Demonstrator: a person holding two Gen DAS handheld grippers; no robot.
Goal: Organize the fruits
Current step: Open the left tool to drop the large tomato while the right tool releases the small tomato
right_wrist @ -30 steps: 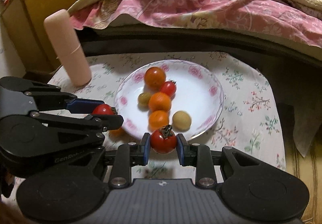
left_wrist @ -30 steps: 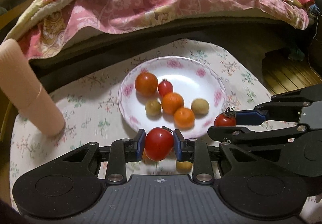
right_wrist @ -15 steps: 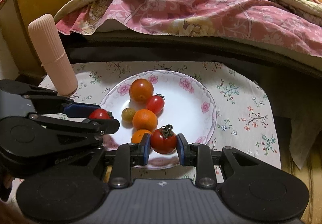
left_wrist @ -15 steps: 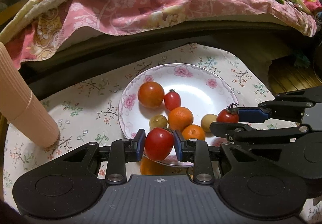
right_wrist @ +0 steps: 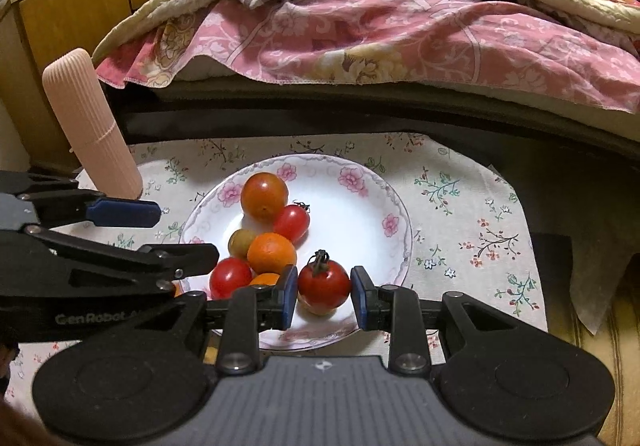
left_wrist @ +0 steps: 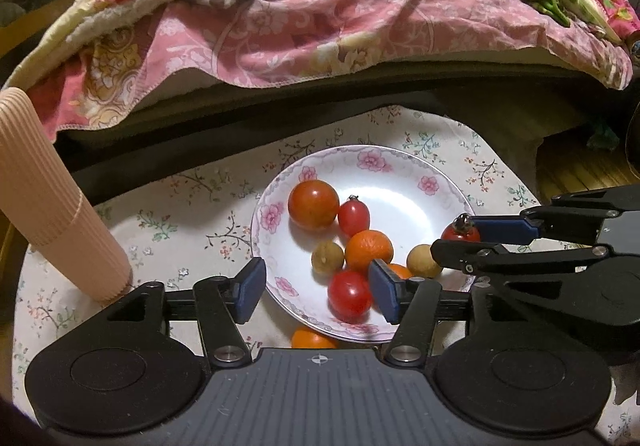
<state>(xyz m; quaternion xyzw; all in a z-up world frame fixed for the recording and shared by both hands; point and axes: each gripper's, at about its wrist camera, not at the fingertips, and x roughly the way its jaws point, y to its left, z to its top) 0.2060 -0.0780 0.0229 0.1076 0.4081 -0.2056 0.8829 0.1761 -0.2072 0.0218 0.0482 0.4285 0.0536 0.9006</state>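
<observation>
Tomatoes over the plate
Our left gripper gapes wide, red tomato loose inside; right gripper pinches a stemmed tomato.

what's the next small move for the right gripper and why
Probably open the right gripper and let its stemmed tomato go. The gripper is shut on it over the flowered plate, inside the rim. The left gripper is open and a red tomato lies on the plate between its fingers. One orange fruit sits off the plate.
</observation>
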